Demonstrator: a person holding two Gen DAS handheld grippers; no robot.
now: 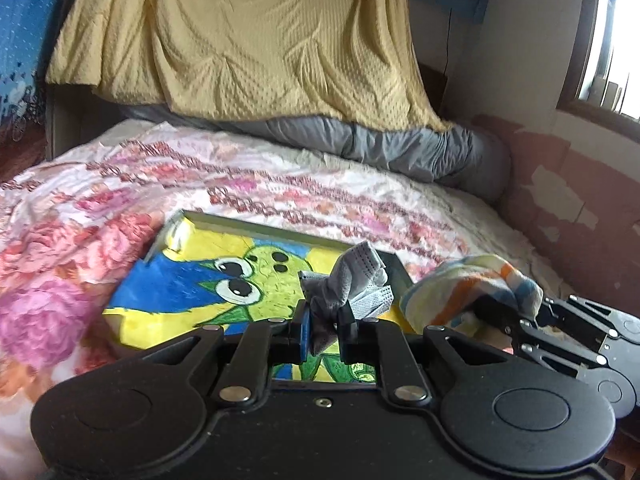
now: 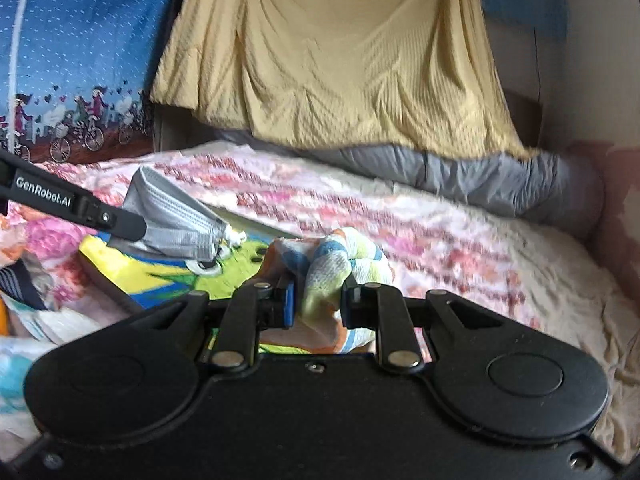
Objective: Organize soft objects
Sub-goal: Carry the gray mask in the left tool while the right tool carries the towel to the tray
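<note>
A: What is the biggest thing here?

B: The bed [image 1: 280, 184], with a floral cover. Behind the picture box, at the far edge of the bed, a yellow blanket [image 1: 256, 40] hangs down, and a grey quilt [image 1: 400, 144] lies rolled under it.

A: And the picture box itself?

B: The picture box [image 1: 168, 280] is a flat thing with a green cartoon figure on yellow and blue. It lies on the bed, near the front.

A: Where are the soft things?

B: Both are above the picture box or just beside it. The striped cloth [image 2: 340, 268] is bunched at the right edge of the picture box. The grey face mask [image 1: 352, 280] is over the right part of the picture box.

A: How do the tongs stand?

B: The left tongs [image 1: 322, 330] are nearly closed and pinch the grey face mask. The right tongs [image 2: 318, 300] are also nearly closed, and they pinch the striped cloth.
</note>
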